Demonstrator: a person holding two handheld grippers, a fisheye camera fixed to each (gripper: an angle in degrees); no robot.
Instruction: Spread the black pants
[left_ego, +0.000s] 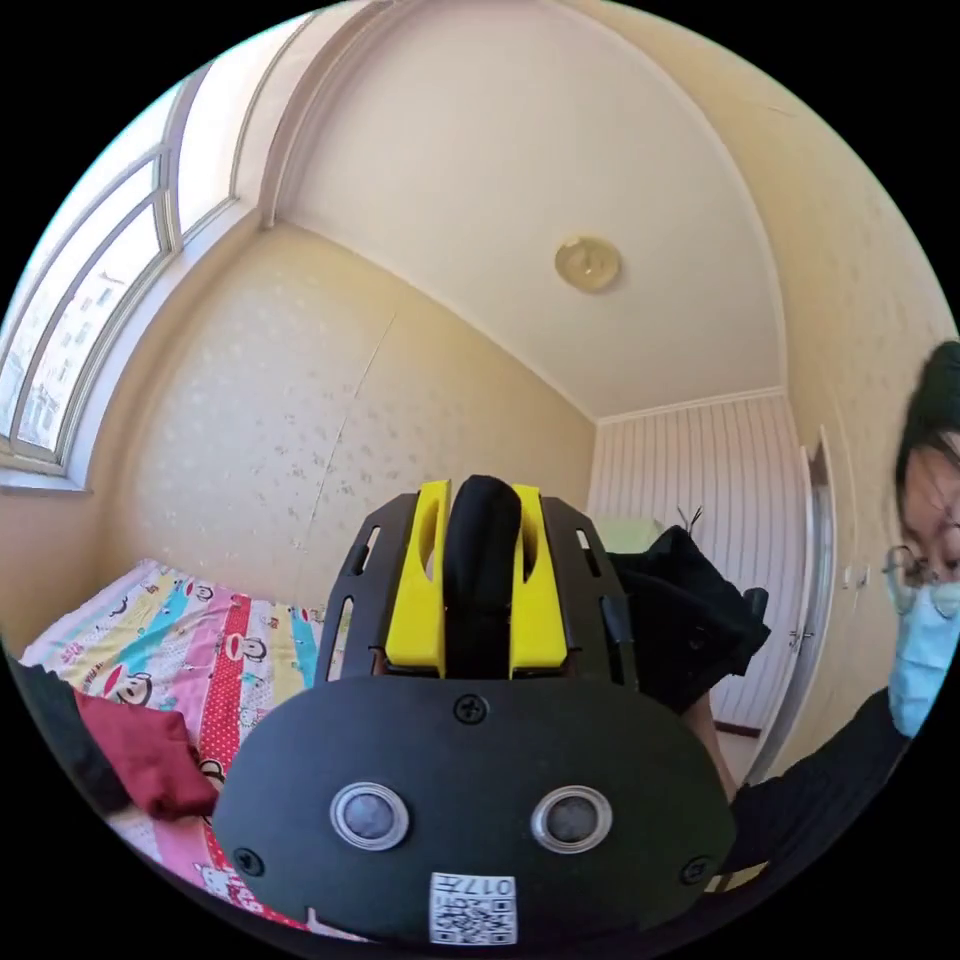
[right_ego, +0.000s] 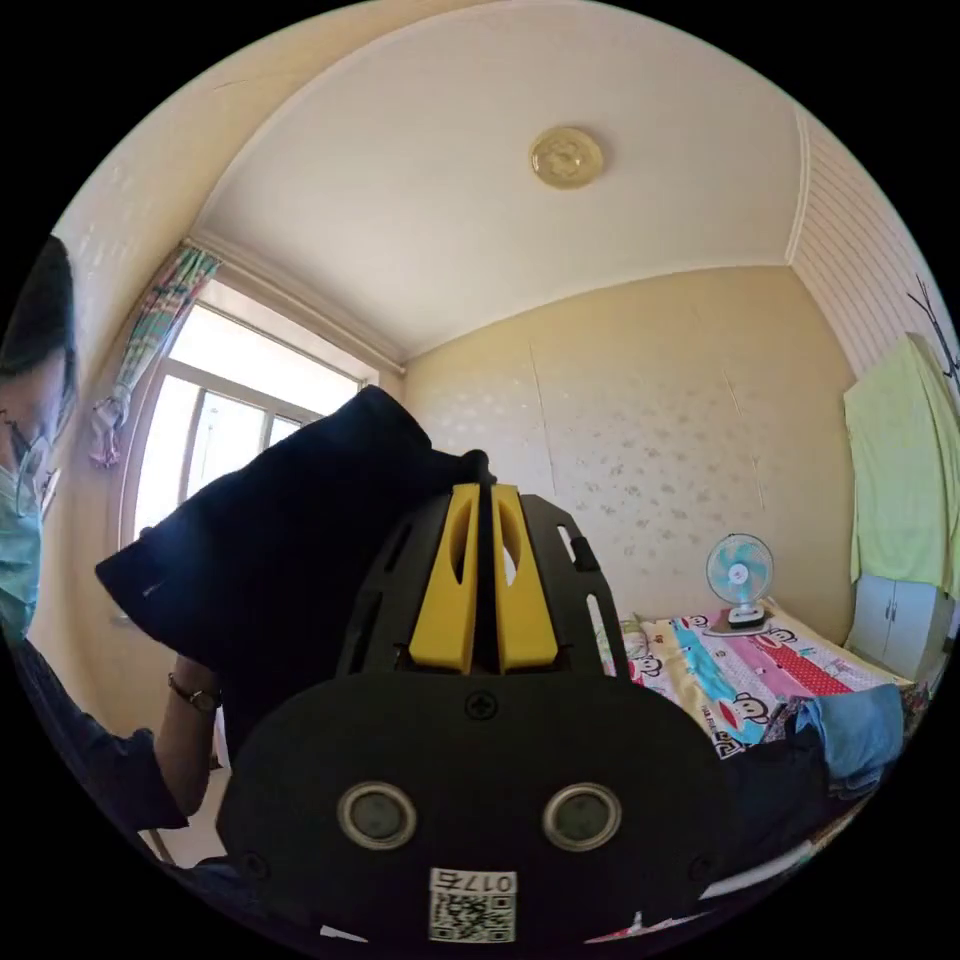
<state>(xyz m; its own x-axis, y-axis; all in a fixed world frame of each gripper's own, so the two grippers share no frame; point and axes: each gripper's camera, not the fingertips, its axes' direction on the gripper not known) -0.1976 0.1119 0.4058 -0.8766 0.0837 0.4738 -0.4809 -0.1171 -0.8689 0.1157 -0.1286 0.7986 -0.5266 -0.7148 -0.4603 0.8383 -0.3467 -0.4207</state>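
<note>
Two grippers, left (left_ego: 478, 500) and right (right_ego: 484, 490), each pinch the one pair of pants (right_ego: 290, 530) between yellow fingers (left_ego: 415, 590), mid-frame.

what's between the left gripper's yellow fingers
A thick fold of the black pants, pinched between the left gripper's fingers, as the left gripper view shows.

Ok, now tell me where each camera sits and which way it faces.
Left gripper view: rides on the left tongs, tilted up toward the ceiling lamp and window; yellow jaws clamp the black pants; the person's sleeve shows at right.
Right gripper view: rides on the right tongs, tilted up toward the same lamp, jaws pinching the pants; a wrist shows at left.
Shared: pants, lamp, window, patterned bedsheet.
</note>
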